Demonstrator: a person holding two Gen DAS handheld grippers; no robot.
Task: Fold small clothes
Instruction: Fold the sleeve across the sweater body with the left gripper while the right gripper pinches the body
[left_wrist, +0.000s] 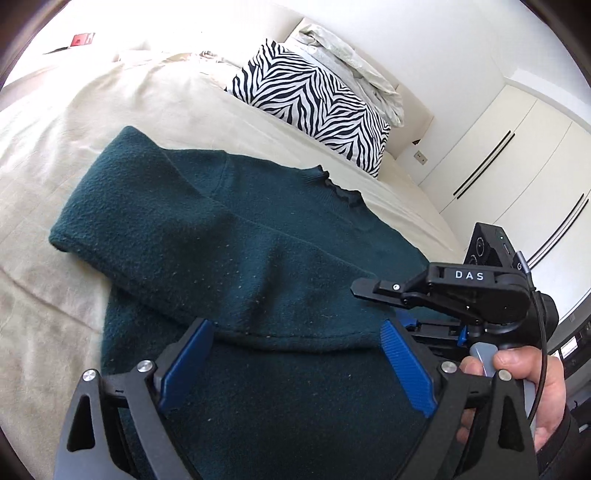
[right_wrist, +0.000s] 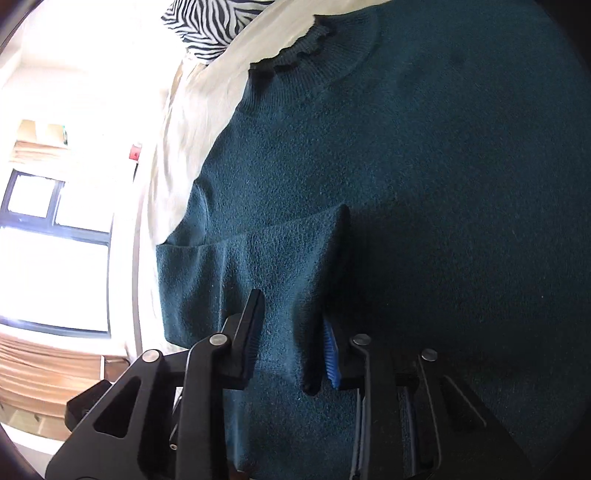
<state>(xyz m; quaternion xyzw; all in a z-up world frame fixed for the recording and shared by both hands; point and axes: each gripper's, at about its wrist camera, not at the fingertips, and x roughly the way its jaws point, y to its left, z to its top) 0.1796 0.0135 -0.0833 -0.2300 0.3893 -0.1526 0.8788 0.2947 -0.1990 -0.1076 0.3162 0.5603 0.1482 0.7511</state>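
the dark teal sweater (left_wrist: 258, 236) lies spread on a cream bedsheet (left_wrist: 122, 110), its frilled collar (left_wrist: 341, 186) toward the zebra-print pillow (left_wrist: 314, 99) at the head of the bed. one sleeve (left_wrist: 155, 218) is folded across the body, with its cuff end at the left. the sweater's lower part runs out of the bottom of the left wrist view behind the gripper frame, so its hem cannot be seen. in the right wrist view the knit fills most of the frame and the right side sinks into shadow, where little can be made out.

the left gripper (left_wrist: 295, 363) hovers low over the sweater with its blue-padded fingers (left_wrist: 404, 367) spread wide apart and nothing between them. a folded edge of the knit crosses the gap just ahead of the tips; whether the pads touch the cloth cannot be told.

the right gripper (right_wrist: 291, 332) shows its fingers (right_wrist: 249, 339) part-way in, with a raised fold of the sweater's fabric standing up between them. the right-hand blue pad presses against that fold; the left finger looks close to it, though contact there is hard to judge. from the left wrist view the same tool (left_wrist: 454, 291) appears at the right edge, held by a bare hand (left_wrist: 532, 384), its fingertips hidden behind the left gripper's frame. a grey crumpled pillow (left_wrist: 354, 62) lies behind the zebra one.
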